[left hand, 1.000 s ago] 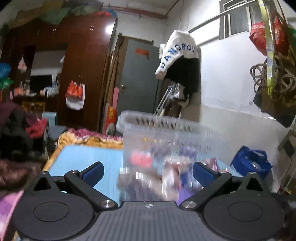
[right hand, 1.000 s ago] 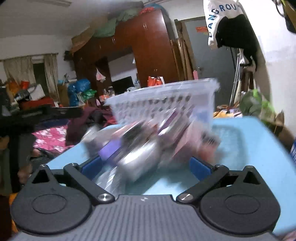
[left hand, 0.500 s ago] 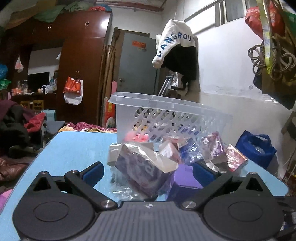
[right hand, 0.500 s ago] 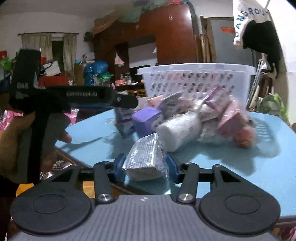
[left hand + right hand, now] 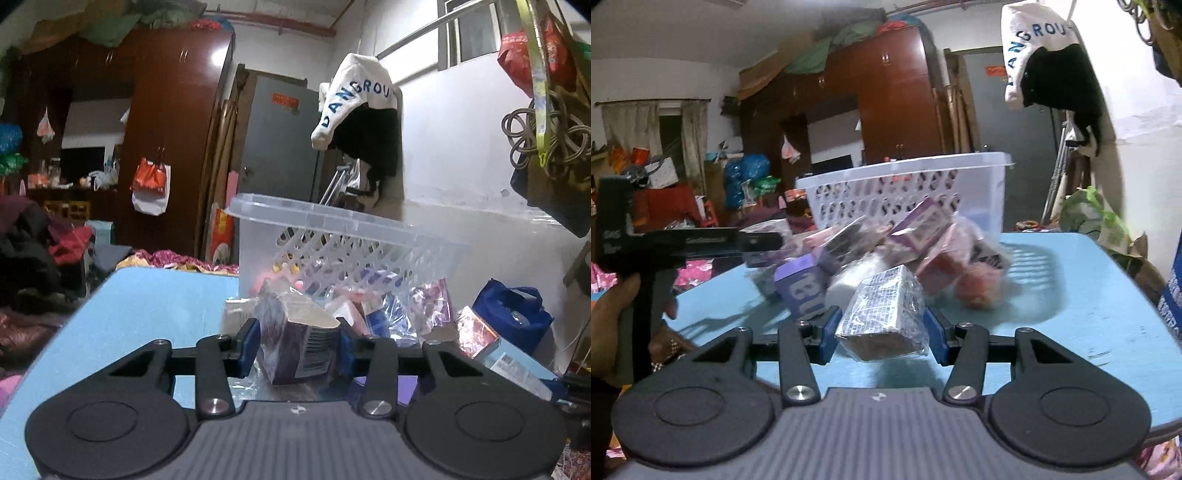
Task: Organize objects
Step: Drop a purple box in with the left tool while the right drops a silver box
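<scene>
My left gripper point(image 5: 297, 347) is shut on a dark maroon wrapped box point(image 5: 295, 339) at the near side of a pile of wrapped packets point(image 5: 399, 314) on the blue table point(image 5: 147, 306). A clear plastic basket point(image 5: 332, 236) stands just behind the pile. My right gripper point(image 5: 881, 334) is shut on a silver wrapped box point(image 5: 882, 314), held just above the table point(image 5: 1089, 295) in front of the same pile point(image 5: 886, 251) and basket point(image 5: 905, 192). The left gripper's body point(image 5: 683, 243) and the hand holding it show at the left of the right wrist view.
A purple box point(image 5: 801, 288) and a pink packet point(image 5: 979, 291) lie in the pile. A blue bag point(image 5: 513, 314) sits beyond the table's right edge. A wardrobe point(image 5: 166, 140), heaped clothes point(image 5: 33, 251) and a hanging jacket point(image 5: 362, 122) surround the table.
My left gripper has closed on the maroon box; half a second ago it was open around it. My right gripper, shut on the silver box since half a second ago, has lifted it slightly.
</scene>
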Demonstrator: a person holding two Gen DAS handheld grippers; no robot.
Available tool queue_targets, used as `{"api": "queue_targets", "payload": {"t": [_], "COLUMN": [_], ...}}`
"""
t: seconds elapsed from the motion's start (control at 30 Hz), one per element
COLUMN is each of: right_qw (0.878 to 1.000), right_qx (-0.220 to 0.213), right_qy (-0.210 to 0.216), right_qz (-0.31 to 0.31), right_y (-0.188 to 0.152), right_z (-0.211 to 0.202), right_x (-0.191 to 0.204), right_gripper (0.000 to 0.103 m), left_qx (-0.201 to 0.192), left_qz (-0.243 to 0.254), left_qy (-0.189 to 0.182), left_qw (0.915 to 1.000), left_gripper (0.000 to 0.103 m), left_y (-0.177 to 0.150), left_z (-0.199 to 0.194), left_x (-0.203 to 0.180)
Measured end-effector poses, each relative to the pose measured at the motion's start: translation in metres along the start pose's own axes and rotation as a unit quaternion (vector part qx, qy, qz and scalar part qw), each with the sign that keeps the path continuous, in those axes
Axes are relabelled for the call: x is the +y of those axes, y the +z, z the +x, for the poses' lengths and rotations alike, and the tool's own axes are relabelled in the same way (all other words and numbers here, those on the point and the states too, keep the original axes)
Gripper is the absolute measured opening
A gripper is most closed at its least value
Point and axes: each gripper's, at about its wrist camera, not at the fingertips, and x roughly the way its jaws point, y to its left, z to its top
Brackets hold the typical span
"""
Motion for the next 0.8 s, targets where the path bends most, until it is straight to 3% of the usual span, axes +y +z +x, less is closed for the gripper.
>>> {"api": "queue_targets", "payload": {"t": [0.2,0.3,0.6,0.7,0.8], "right_qw": [1.000,1.000,1.000,0.999,0.997], "right_qx": [0.001,-0.002,-0.022,-0.039,-0.074], "right_qy": [-0.017,-0.015,-0.014,-0.003,0.002], "right_qz": [-0.006,-0.004,0.002,0.005,-0.012], "right_y": [0.001,0.000,0.004,0.017,0.052], "right_z": [0.000,-0.001,-0.009,-0.013,-0.013], "right_x": [-0.006,-0.009,-0.018,-0.021,-0.019], "right_gripper": [0.052,0.052,0.052,0.052,0.052], "left_qx": [-0.011,-0.017,-0.038,-0.050,-0.073], "left_qz": [0.001,0.007,0.011,0.001,0.014], "left_qy": [0.007,0.010,-0.001,-0.024,-0.037], "left_qw": [0.9999,0.9998,0.9992,0.9985,0.9965], "left_gripper": [0.045,0.040,0.039,0.039,0.039], "left_y": [-0.002,-0.005,-0.004,0.005,0.030], "left_z": [-0.008,-0.011,-0.021,-0.026,-0.027], "left_x": [0.005,0.004,-0.001,-0.004,-0.014]}}
